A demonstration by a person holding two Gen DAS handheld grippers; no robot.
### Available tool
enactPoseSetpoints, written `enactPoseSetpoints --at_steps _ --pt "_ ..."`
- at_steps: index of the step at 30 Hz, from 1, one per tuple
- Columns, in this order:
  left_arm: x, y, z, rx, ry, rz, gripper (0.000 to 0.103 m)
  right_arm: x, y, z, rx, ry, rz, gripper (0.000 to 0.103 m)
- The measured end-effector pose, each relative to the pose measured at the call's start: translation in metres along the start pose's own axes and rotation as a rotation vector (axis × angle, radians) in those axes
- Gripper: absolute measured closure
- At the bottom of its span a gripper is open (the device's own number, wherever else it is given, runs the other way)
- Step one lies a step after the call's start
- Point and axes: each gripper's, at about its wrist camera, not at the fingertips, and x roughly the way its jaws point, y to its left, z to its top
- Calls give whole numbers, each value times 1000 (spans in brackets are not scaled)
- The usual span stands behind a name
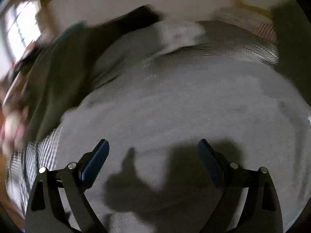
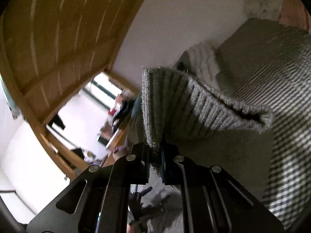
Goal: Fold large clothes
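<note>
A large grey knit sweater (image 1: 184, 106) lies spread over the striped bedcover, filling the left wrist view. My left gripper (image 1: 153, 145) is open and empty just above it, its blue-padded fingers wide apart and casting a shadow on the knit. My right gripper (image 2: 156, 147) is shut on the ribbed cuff (image 2: 184, 104) of the sweater and holds it lifted, the cuff's open end hanging to the right above the bed.
A grey-and-white striped bedcover (image 2: 287, 136) covers the bed. A dark green cloth (image 1: 54, 81) lies at the left of the sweater. A white fluffy pillow (image 1: 180, 33) sits at the far end. A wooden door (image 2: 58, 38) and a wooden frame stand to the left.
</note>
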Motion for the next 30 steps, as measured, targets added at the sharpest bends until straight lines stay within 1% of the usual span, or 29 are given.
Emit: enactPoseSetpoints --at_steps 2,4,6,7,8,11,13,17,20,21,23,25,27,30 --pt "-1 38 -7 -98 8 34 12 25 10 -11 -23 49 1 94" --pt "7 75 -15 -191 43 46 12 53 20 -26 -49 105 0 94" --pt "17 103 -25 -269 89 38 10 76 32 -39 -74 151 4 94" --pt "25 107 -28 -283 127 20 9 90 40 -47 -87 175 11 94" --pt "38 109 -34 -280 181 -24 9 100 45 -52 -95 191 17 94" --pt "39 110 -45 -259 135 -51 6 137 57 -75 -115 254 34 94" --pt "39 113 -49 -281 127 -75 6 166 67 -93 -129 303 40 94" --pt "33 114 -55 -274 93 -89 6 225 87 -130 -170 409 24 94" --pt "16 118 -60 -252 47 -110 6 263 89 -156 -195 478 8 94" --pt "16 123 -61 -247 39 -108 6 278 92 -166 -206 504 -1 94" --pt "14 128 -59 -207 63 -103 6 302 96 -181 -225 549 -16 94" --pt "16 133 -60 -195 96 -142 6 330 97 -201 -241 609 -42 94" --pt "16 142 -65 -210 113 -193 6 358 97 -221 -248 672 -80 94" --pt "10 159 -74 -277 111 -232 6 387 88 -244 -233 756 -123 94"
